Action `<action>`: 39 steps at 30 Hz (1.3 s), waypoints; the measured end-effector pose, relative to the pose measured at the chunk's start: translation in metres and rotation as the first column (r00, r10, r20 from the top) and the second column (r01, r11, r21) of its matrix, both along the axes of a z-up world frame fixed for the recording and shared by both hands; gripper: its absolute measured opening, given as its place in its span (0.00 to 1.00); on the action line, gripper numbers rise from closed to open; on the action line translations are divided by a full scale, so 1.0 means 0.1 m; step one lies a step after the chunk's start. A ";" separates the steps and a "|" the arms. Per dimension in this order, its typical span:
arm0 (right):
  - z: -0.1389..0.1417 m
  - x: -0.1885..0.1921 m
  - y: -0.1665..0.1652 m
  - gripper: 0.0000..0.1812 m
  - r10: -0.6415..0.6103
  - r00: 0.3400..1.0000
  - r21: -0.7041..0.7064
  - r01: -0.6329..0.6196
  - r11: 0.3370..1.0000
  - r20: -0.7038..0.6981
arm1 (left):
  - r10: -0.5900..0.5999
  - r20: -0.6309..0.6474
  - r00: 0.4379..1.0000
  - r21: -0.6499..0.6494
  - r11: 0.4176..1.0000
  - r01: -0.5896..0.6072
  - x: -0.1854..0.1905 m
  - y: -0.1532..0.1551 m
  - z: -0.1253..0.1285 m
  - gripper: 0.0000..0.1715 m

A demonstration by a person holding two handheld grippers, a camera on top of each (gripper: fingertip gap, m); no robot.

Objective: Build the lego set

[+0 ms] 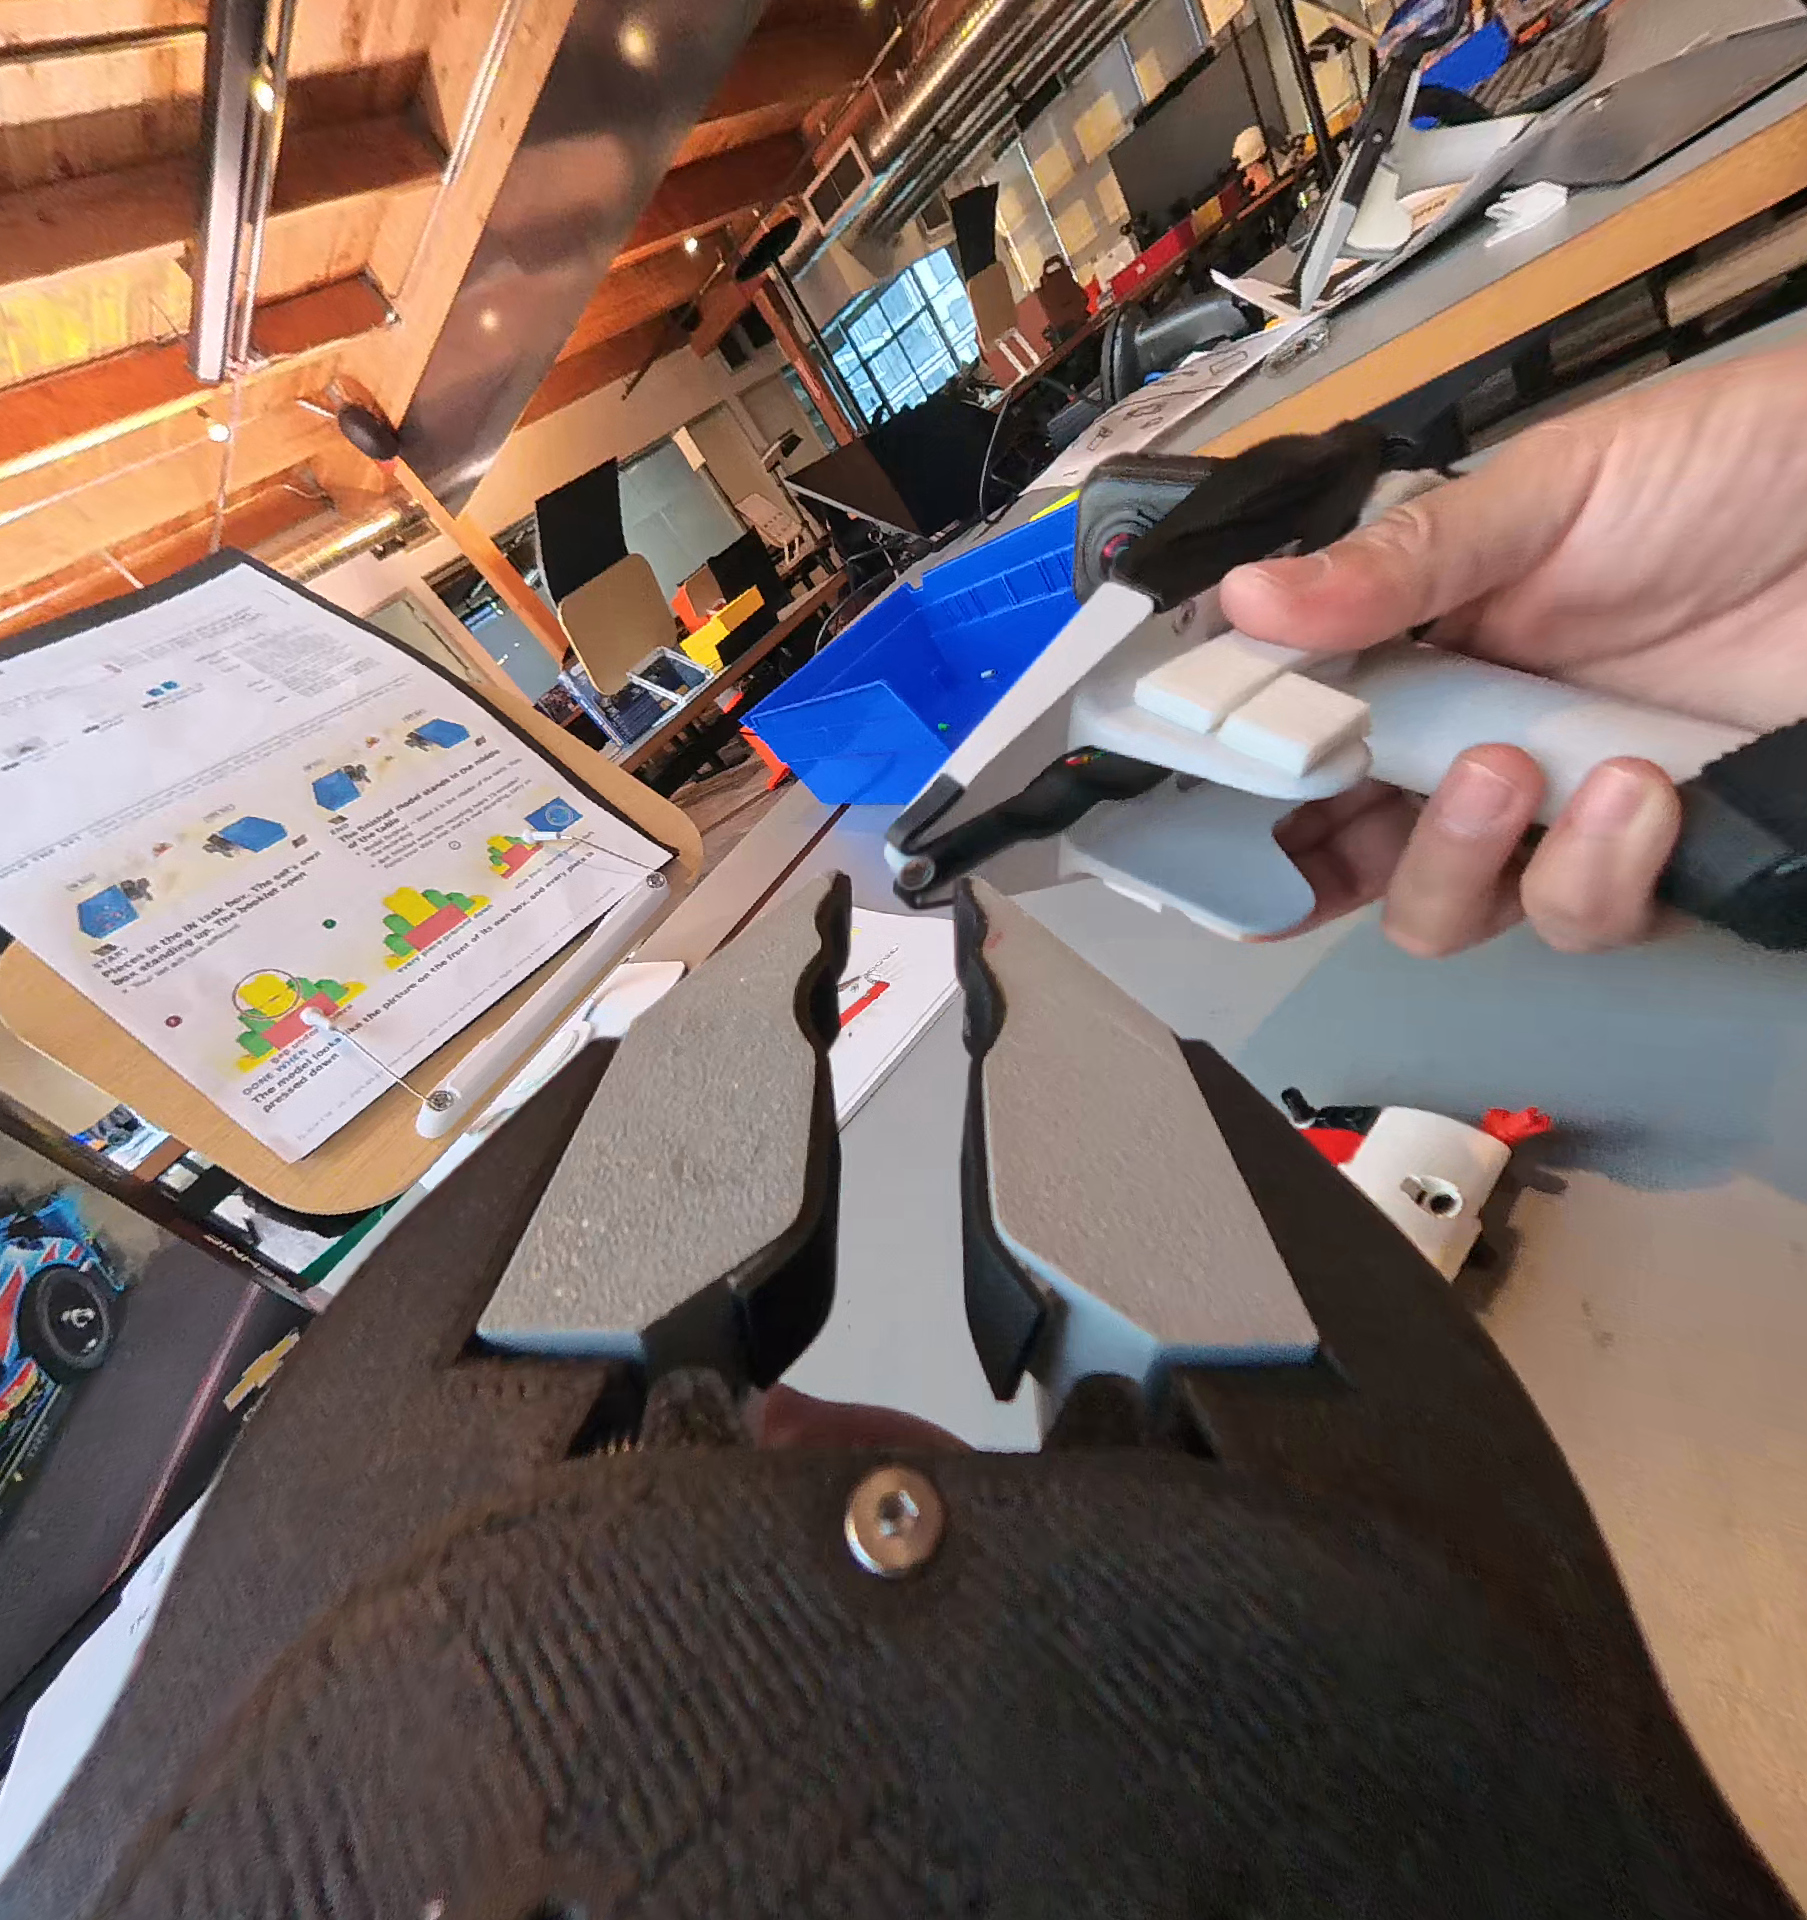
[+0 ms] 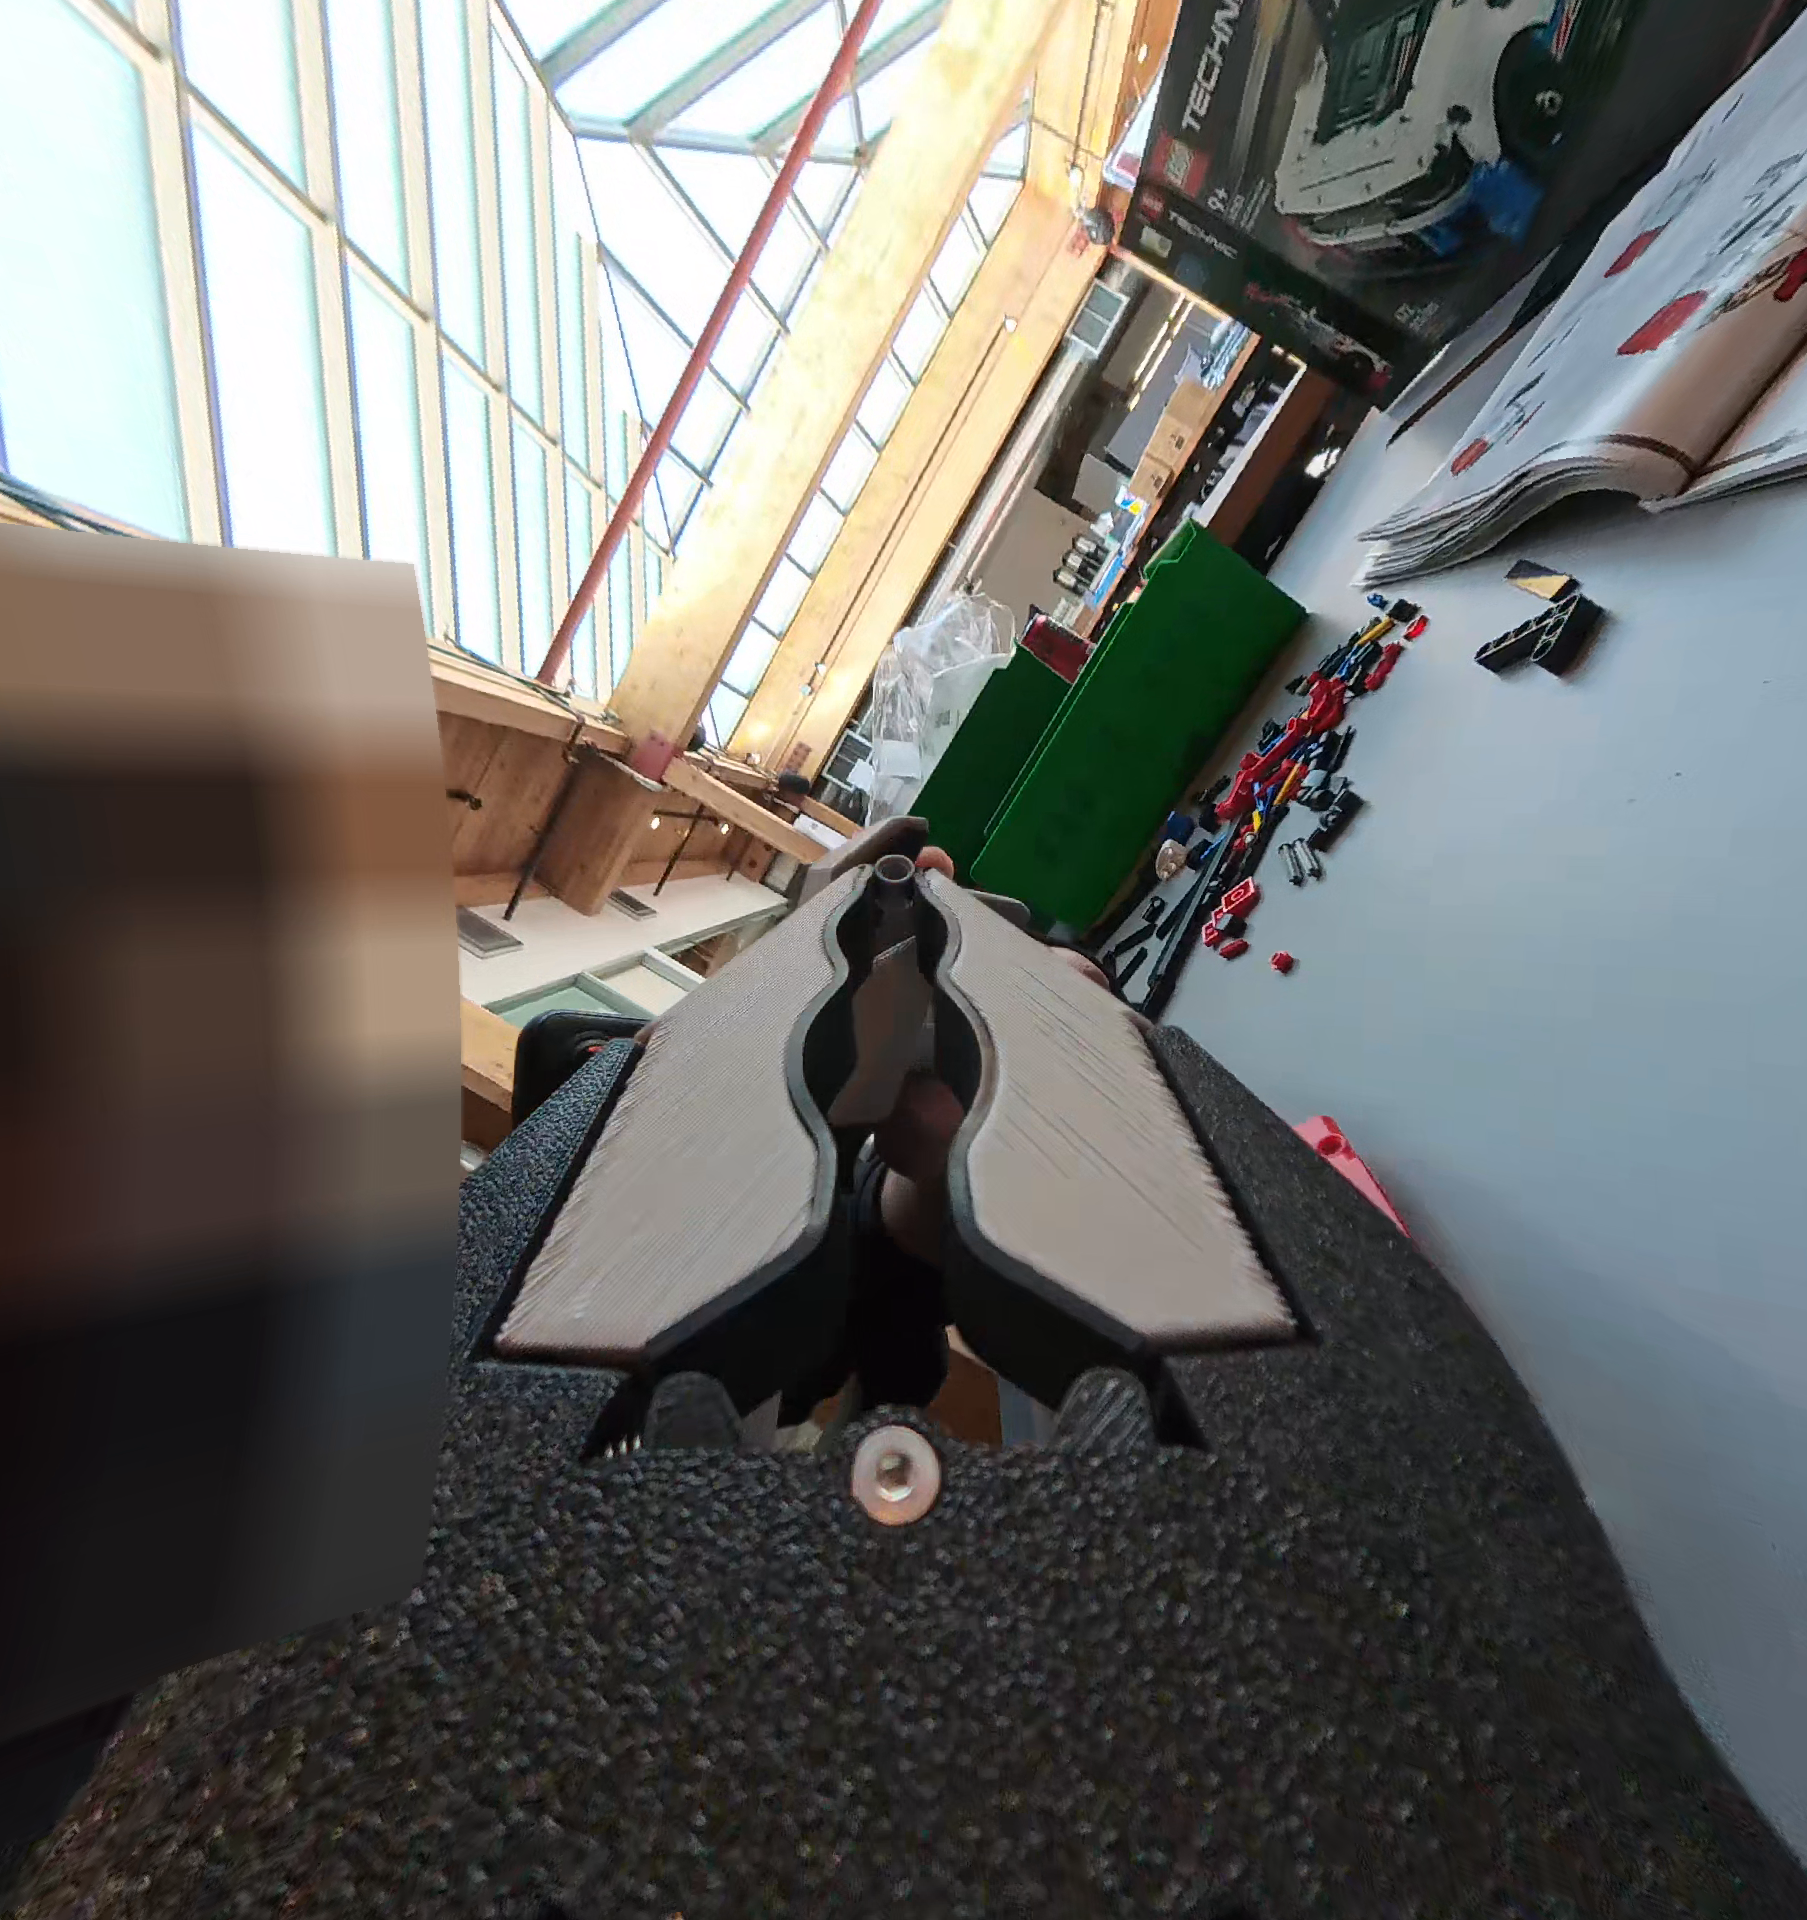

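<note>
Two grippers aloft: right gripper (image 2: 894, 883) fingers pinch small grey pin (image 2: 895, 871); left gripper (image 1: 899, 904) fingers slightly apart, empty. Pin light, stiff, slippery; grip mid-shaft.

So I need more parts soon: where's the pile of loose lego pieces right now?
In the right wrist view the loose lego pieces lie scattered on the grey table, right of the gripper, between the green bins and the open instruction booklet.

Bare desk (image 2: 1564, 1091) lies open beside the scattered lego pieces (image 2: 1283, 769); green bins (image 2: 1107, 748) and the open booklet (image 2: 1647, 416) hem it in.
</note>
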State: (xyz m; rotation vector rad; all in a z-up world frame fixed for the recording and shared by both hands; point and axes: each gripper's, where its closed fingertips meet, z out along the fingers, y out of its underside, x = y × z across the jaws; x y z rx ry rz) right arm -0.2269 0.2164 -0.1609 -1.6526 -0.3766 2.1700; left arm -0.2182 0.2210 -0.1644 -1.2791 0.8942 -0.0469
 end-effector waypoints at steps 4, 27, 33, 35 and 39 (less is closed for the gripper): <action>0.02 -0.07 0.00 0.01 -0.048 0.999 0.005 0.048 0.999 -0.017 | 0.008 0.002 1.000 0.013 1.000 -0.008 -0.01 -0.01 0.02 0.06; -0.05 -0.02 -0.10 0.03 0.035 0.990 0.157 -0.057 0.986 0.139 | -0.149 0.026 0.989 -0.071 0.986 0.150 0.01 -0.08 0.00 0.03; -0.10 0.08 -0.25 0.02 0.116 0.920 0.350 -0.256 0.901 0.374 | -0.245 -0.053 0.968 -0.005 0.969 0.245 0.10 -0.24 -0.03 0.03; -0.09 0.09 -0.24 0.03 0.081 0.906 0.402 -0.263 0.877 0.415 | -0.221 -0.063 0.973 0.025 0.974 0.223 0.11 -0.23 -0.03 0.03; -0.01 0.09 -0.21 0.03 0.042 0.921 0.410 -0.212 0.887 0.386 | -0.170 -0.030 0.985 0.074 0.982 0.171 0.11 -0.20 0.05 0.03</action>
